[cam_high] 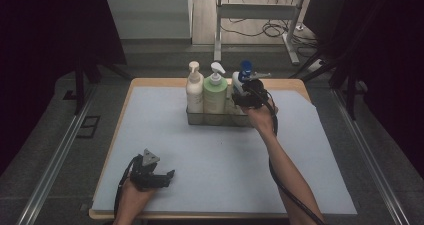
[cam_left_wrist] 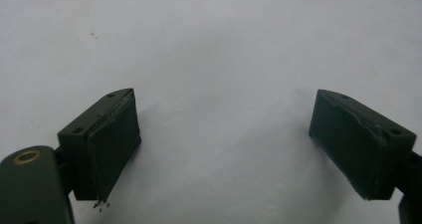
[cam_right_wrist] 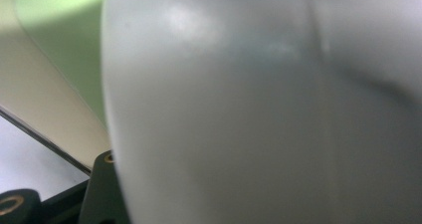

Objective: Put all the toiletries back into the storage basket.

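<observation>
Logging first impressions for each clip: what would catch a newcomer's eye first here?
Three pump bottles in a clear caddy at the mat's far edge: a cream bottle, a green bottle and a white bottle with a blue pump. The right gripper is up against the white bottle, whose pale side looms in the right gripper view. The left gripper rests open on the blue-grey mat near the front.

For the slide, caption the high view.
Right tool at the blue-capped white bottle in a clear bin beside two pump bottles; left tool rests open.
</observation>
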